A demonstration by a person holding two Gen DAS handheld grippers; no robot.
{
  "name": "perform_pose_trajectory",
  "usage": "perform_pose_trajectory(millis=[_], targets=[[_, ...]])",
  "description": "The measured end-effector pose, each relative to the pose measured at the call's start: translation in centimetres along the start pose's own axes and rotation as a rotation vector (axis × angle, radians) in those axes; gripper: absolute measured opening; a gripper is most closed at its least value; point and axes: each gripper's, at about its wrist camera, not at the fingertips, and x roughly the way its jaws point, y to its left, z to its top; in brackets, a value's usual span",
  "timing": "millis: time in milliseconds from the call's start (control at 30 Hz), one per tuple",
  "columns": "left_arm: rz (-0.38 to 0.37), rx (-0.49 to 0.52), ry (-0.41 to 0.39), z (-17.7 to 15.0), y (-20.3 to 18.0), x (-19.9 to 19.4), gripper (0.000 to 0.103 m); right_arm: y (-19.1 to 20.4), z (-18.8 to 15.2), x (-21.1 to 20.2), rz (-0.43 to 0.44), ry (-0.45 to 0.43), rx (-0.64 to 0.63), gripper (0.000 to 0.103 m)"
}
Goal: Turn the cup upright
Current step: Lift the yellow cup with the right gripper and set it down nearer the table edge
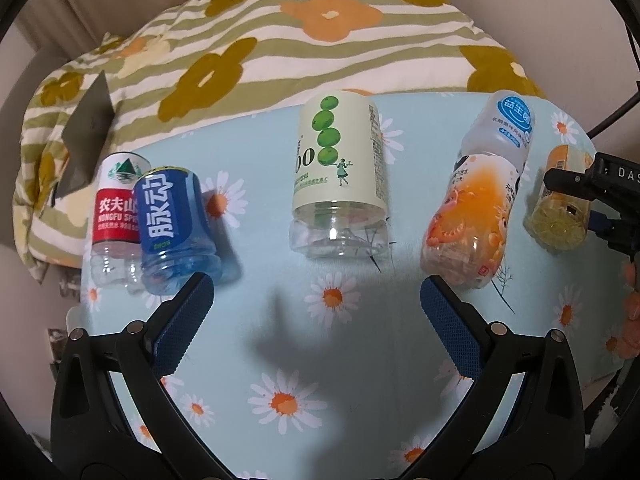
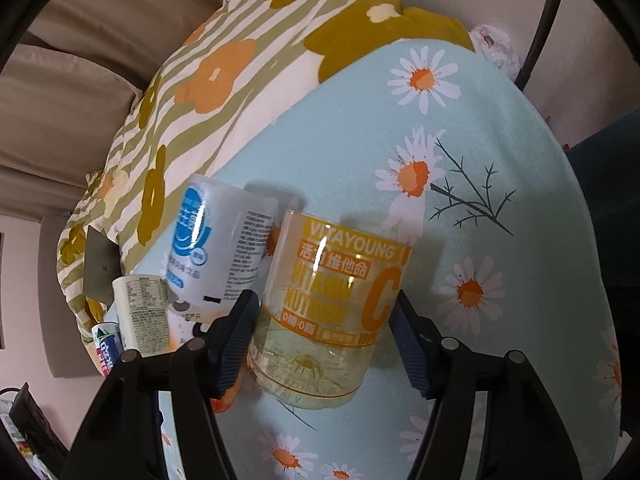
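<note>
Several cut-bottle cups stand upside down on the daisy cloth (image 1: 340, 360). In the left wrist view, from left: a red-label cup (image 1: 116, 216), a blue cup (image 1: 176, 228), a green-dot cup (image 1: 340, 180), an orange cup (image 1: 468, 224) with a white-blue cup (image 1: 500, 128) behind it, and a yellow cup (image 1: 560, 204). My left gripper (image 1: 316, 296) is open and empty, in front of the green-dot cup. My right gripper (image 2: 324, 340) has its fingers on both sides of the yellow VITAYOUNG cup (image 2: 332, 308), about touching it. It also shows in the left wrist view (image 1: 580, 188).
A striped flowered quilt (image 1: 280, 40) is heaped behind the cloth. A grey card (image 1: 86, 136) lies on it at the left. The white-blue cup (image 2: 224, 248) and the green-dot cup (image 2: 142, 316) stand left of my right gripper. A dark pole (image 2: 540, 20) rises at the far right.
</note>
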Motion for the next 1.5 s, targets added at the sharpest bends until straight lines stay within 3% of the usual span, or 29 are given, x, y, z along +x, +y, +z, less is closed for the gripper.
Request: perform_pose_trajectory(millis=[300,800,1133,1500], targets=[[0.005,-0.029,-0.051,-2.2,2.0,-2.9,0.103,1.8,-1.6,-2.9,0.020,-0.036,-0.062,0.061],[-0.011,-0.103,-0.088,-10.9,7.9,-6.9,0.103,7.2,-11.4,-5.3,0.033,-0.013,-0.226,0.061],[-0.011,-0.156,-0.067,-15.8,11.9,-6.7,0.103,11.1,-17.7,-1.1,0.006,0.127,-0.396,0.061],[-0.015,-0.209,-0.012,-17.9,14.0,-4.4,0.103,13.6,-20.2,4.5,-0.091,0.258,-0.564,0.061]])
